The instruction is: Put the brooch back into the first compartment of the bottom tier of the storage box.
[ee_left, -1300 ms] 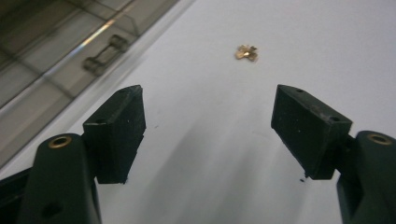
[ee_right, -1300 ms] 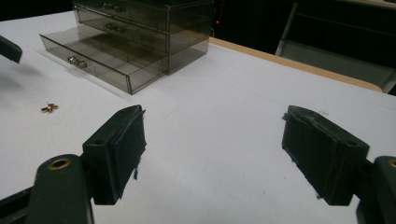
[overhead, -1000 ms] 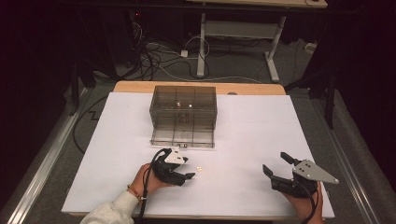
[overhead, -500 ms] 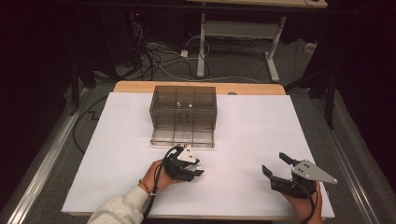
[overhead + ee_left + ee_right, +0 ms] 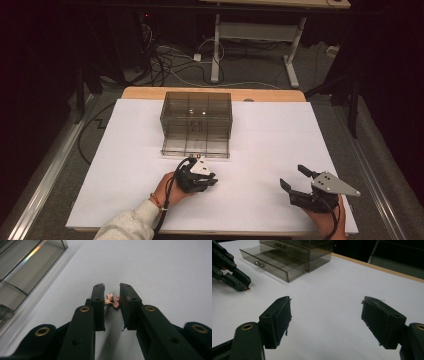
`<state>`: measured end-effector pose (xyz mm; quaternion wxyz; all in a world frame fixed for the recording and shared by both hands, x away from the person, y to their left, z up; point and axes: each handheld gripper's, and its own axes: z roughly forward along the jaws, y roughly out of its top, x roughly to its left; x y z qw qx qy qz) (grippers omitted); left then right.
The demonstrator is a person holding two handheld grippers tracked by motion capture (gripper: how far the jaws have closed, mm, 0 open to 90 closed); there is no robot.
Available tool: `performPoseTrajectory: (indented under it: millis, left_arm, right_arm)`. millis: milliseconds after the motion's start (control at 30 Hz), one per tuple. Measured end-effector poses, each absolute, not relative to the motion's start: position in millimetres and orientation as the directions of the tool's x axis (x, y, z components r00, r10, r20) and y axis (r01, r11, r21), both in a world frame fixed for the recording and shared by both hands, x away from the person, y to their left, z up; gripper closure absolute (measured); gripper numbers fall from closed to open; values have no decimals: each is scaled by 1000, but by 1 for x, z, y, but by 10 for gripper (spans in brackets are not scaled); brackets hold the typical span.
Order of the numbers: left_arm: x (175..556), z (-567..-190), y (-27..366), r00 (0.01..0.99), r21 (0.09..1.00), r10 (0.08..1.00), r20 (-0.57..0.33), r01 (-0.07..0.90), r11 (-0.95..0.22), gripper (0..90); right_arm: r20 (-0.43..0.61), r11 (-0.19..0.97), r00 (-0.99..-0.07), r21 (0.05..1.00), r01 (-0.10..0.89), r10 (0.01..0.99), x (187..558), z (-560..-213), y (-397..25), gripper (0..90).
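A tiny pink-and-gold charm [image 5: 112, 300] lies on the white table sheet [image 5: 265, 135]. My left gripper [image 5: 111, 293] has its two black jaws pressed against the charm's sides, tips down on the sheet. From above, the left gripper [image 5: 212, 181] sits just in front of the clear drawer cabinet [image 5: 196, 112], whose bottom drawer [image 5: 195, 145] is pulled out. My right gripper [image 5: 291, 176] rests near the front right of the table, jaws wide apart and empty; its own view [image 5: 325, 315] looks across at the left gripper [image 5: 240, 286] and the cabinet [image 5: 287, 255].
The cabinet's open drawer [image 5: 269, 263] has dividers and a small metal knob. A wooden table edge [image 5: 210, 93] runs behind the white sheet. Cables and a desk frame lie on the floor beyond. Bare white sheet spans between the two grippers.
My left gripper has moved right and slightly forward to the charm that lay on the sheet, and its jaws now close on it. The right gripper has stayed put.
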<state>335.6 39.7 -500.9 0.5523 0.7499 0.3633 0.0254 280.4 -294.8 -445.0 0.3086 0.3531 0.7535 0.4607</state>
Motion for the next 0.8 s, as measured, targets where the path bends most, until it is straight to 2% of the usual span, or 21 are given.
performPoseTrajectory:
  millis: [633,800]
  left_arm:
    - [330,-492,46,765,894,558,-322,439,-87,731]
    - [325,-487,48,785,919,546,-292,389,-67,732]
  right_arm:
    - [-148,330,-568,915,233,810,277,-442,-296,244]
    - [-164,342,-575,914,217,802,276,-441,-294,243]
